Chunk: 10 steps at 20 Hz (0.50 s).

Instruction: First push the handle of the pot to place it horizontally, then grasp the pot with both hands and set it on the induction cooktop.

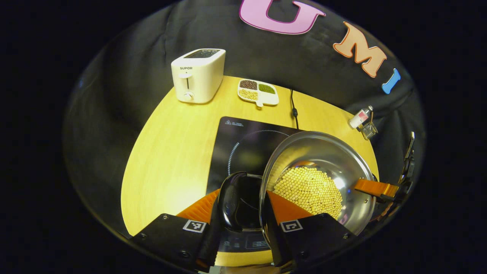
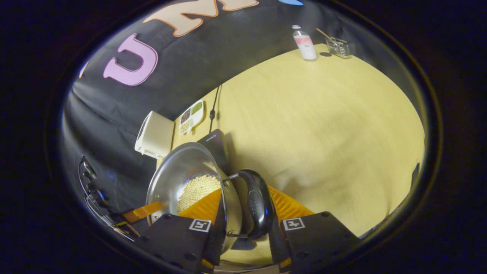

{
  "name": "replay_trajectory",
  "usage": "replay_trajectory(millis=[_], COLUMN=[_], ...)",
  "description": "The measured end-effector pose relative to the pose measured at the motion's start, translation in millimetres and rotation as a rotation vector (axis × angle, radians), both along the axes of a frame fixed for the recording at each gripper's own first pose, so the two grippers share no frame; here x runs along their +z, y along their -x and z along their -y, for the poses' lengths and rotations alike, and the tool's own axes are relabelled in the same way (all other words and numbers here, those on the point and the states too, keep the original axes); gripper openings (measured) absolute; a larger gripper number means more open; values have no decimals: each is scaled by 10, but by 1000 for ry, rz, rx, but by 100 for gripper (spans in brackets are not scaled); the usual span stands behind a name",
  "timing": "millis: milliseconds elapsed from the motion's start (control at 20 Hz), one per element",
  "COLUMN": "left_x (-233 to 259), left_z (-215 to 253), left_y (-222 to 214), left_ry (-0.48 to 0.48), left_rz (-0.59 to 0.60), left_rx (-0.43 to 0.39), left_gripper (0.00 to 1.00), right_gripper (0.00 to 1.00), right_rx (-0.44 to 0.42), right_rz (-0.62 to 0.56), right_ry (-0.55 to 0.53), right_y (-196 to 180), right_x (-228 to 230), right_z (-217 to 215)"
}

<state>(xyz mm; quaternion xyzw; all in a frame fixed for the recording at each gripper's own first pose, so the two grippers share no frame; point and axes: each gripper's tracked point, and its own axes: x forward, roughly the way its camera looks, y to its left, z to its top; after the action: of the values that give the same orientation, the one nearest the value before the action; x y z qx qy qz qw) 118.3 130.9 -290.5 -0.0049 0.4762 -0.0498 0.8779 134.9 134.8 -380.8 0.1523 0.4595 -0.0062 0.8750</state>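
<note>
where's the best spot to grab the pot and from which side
By its two black side handles, one gripper from each side. The pot is wide, round and holds beans, so a level two-sided hold suits it. The left gripper straddles one handle and the rim, the right gripper the opposite handle.

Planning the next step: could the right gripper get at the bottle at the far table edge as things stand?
Probably not: the right gripper is shut on the pot at its handle, carrying it. Otherwise the table toward the bottle lies bare.
</note>
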Motion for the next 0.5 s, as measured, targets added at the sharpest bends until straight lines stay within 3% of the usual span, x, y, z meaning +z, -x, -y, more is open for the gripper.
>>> replay_trajectory(millis=[500], left_x=[-70], left_z=[-233], left_y=[-368], left_ry=[-7], left_rz=[93], left_rx=[8], left_gripper=[56], right_gripper=[53], right_rx=[-7], right_rz=[98], right_ry=[5], right_y=[-391], right_x=[-214], right_z=[-288])
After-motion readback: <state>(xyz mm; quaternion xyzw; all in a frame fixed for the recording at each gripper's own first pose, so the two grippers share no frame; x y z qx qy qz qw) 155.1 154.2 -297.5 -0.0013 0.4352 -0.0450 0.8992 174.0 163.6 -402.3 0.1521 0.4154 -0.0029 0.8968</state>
